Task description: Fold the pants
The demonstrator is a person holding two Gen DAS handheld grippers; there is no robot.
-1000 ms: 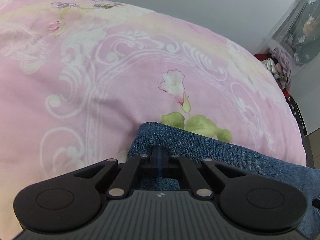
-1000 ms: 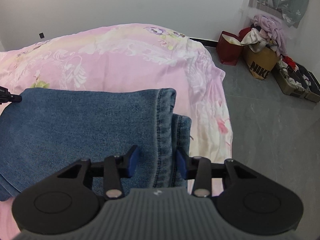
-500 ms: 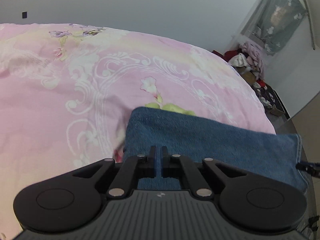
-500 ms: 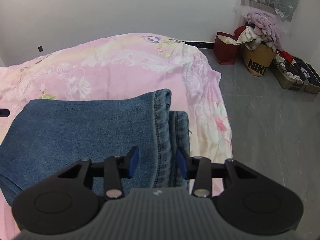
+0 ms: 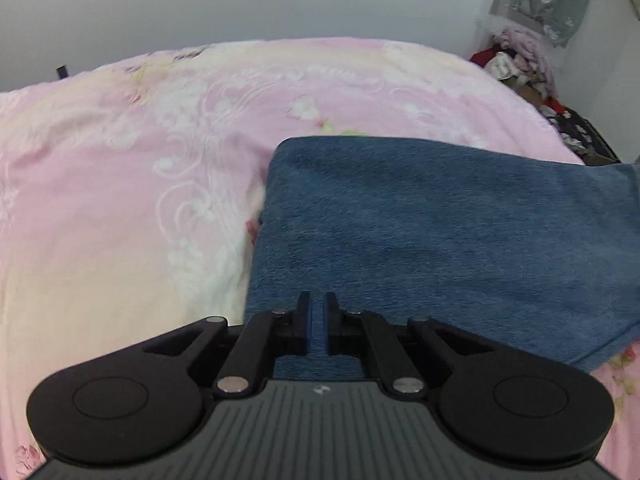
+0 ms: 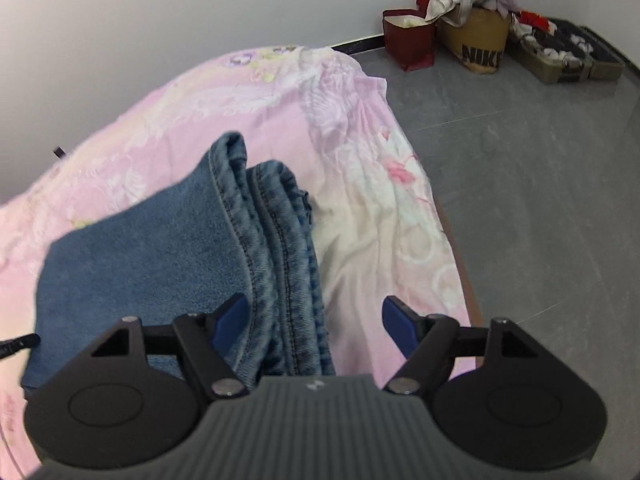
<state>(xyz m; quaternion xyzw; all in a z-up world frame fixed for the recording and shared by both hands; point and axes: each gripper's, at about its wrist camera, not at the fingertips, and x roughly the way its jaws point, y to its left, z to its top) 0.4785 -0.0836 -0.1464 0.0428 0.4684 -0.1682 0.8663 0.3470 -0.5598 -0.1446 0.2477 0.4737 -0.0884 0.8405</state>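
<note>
Blue pads on your right claw (image 6: pixel 314 322) are spreading apart at this moment; the hemmed edges of the pants (image 6: pixel 168 256) lie between the fingers, nearer the left pad, and neither pad presses on the denim. Your left claw (image 5: pixel 317 326) shows only a thin slit between its black fingers, all but closed, with denim visible behind the slit; no cloth is pinched in it as far as you can see.

Pants (image 5: pixel 440 232) lie folded flat on the bed, running from your left claw out toward 2 o'clock in the left wrist view. In the right wrist view the stacked seams run from 6 toward 11 o'clock, with two hemmed ends side by side at the far tip.

Pink floral bedspread (image 5: pixel 120 184) is under the denim and surrounds it on all sides. Grey floor (image 6: pixel 540 168) is at 2 to 3 o'clock in the right view. Against the wall at 1 o'clock stand a red bag (image 6: pixel 408 40) and a tan bag (image 6: pixel 480 46) heaped with clothes, and a flat case (image 6: pixel 568 56) beside them.
</note>
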